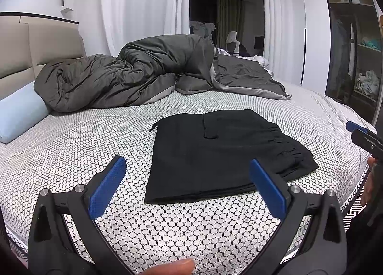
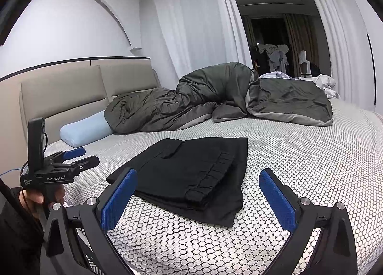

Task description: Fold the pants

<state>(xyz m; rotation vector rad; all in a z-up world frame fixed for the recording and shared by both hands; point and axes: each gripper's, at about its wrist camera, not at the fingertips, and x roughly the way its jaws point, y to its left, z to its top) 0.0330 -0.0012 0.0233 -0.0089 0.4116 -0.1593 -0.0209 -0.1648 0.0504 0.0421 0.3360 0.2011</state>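
The folded black pants (image 1: 222,153) lie near the bed's (image 1: 71,150) front edge, just ahead of both empty, spread grippers: left gripper (image 1: 186,188), right gripper (image 2: 198,200).

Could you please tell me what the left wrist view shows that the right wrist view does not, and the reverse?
Only the left wrist view shows the wardrobe shelves at its right edge. Only the right wrist view shows the left gripper from the side, with its upright black box. Both show the folded black pants on the honeycomb-patterned bed, the grey duvet, the blue pillow, and open fingers holding nothing.
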